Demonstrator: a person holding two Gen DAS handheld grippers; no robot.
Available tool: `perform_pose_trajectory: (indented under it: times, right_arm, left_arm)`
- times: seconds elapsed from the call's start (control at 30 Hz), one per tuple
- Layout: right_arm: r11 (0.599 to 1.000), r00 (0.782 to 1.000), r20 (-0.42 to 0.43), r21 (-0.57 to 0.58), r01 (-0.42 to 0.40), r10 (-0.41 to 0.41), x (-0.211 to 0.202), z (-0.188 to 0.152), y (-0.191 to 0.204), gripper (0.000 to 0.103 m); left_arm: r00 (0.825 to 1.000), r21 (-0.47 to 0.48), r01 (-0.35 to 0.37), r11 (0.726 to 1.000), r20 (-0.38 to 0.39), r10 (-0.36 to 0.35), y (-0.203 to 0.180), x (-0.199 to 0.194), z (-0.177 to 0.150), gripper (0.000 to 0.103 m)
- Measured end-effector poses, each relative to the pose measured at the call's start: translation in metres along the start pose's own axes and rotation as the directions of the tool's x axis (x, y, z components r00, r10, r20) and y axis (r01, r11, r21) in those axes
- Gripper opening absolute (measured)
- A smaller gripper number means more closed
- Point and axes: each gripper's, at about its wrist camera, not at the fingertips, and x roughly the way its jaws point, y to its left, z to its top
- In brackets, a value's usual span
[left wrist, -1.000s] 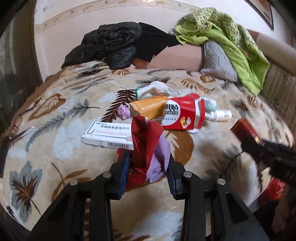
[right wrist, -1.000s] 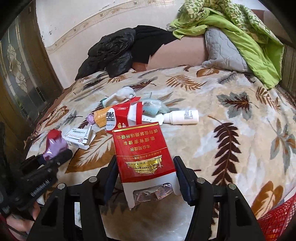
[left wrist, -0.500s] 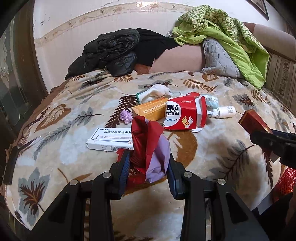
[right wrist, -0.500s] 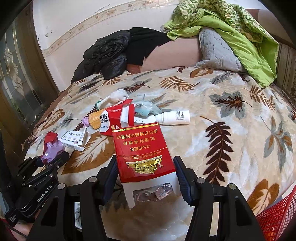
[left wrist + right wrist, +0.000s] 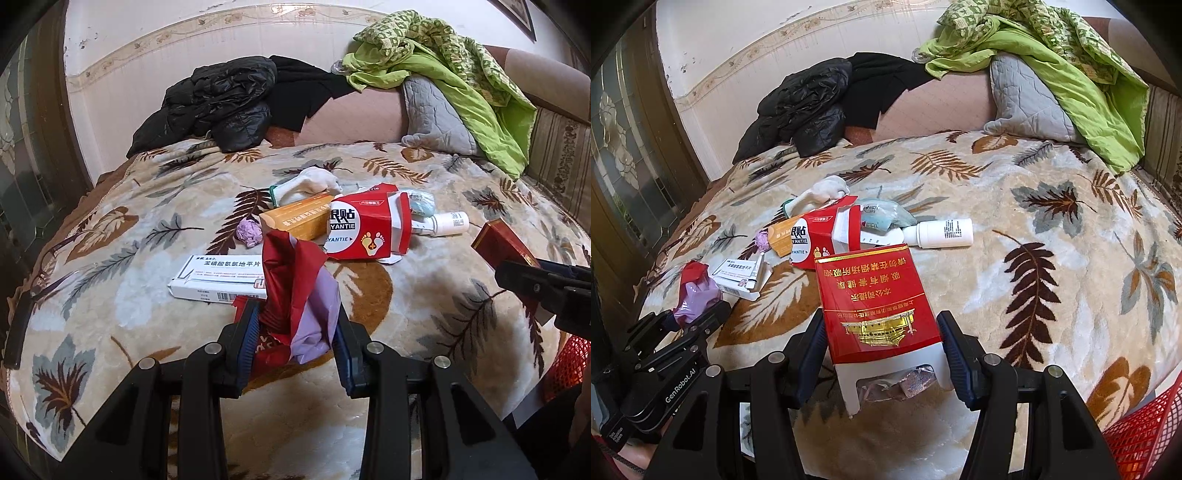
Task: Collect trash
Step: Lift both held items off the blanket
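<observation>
Left wrist view. The left gripper (image 5: 293, 330) is closed narrow on a crumpled red and lilac wrapper (image 5: 295, 291); both blue pads press its sides, and the bundle stands up above the fingers. Below lies a leaf-patterned blanket (image 5: 110, 295). Just beyond the wrapper, a white medicine box (image 5: 218, 277) lies flat. Further on, in a loose cluster: a small lilac wad (image 5: 249, 230), an orange carton (image 5: 299, 218), a torn red and white box (image 5: 369, 230), a white sock (image 5: 314, 182) and a white bottle (image 5: 448, 223) on its side. At the right edge the right gripper (image 5: 543, 284) shows side-on, with the corner of a red cigarette pack (image 5: 498, 245) in it. A red mesh basket (image 5: 570, 363) shows at the lower right edge.

Right wrist view. The right gripper (image 5: 882, 347) stands at a middling width, clamped on the red cigarette pack (image 5: 877, 299); pads touch both long sides, and its white inner tray sticks out toward the camera. The bottle (image 5: 942, 232) and torn box (image 5: 820, 236) lie beyond it on the blanket (image 5: 1052, 277). The left gripper (image 5: 694, 314) sits at lower left, wrapper (image 5: 696, 291) in its grip. The basket rim (image 5: 1145, 424) shows at the lower right. A black jacket (image 5: 805, 110) and green quilt (image 5: 1052, 55) are piled at the far end.
</observation>
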Motion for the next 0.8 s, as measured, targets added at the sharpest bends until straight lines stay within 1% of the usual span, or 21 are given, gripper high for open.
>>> perform_pose_trajectory:
  times: [0.27,0.4,0.63,0.8]
  right_arm:
    - [1.000,1.000,-0.001,0.004,0.004,-0.004,0.000,0.000,0.000,0.063]
    - [1.000,1.000,0.016,0.003,0.011,-0.011,-0.006,0.000,0.001,0.063]
    - [0.999,0.999,0.047,0.037,0.021,-0.023,-0.030,-0.001,-0.007,0.063]
    - [0.999,0.996,0.083,0.038,0.032,-0.035,-0.055,-0.004,-0.012,0.063]
  left_arm:
    - [0.999,-0.018,0.034,0.999,0.007,-0.033,0.000,-0.001,0.001,0.036]
    - [0.998,-0.032,0.058,0.998,-0.001,-0.058,0.000,0.001,0.001,0.036]
    - [0.996,-0.036,0.091,0.995,-0.011,-0.091,-0.009,0.000,0.003,0.036]
    - [0.996,0.000,0.092,0.996,-0.007,-0.092,-0.021,-0.002,0.004,0.036]
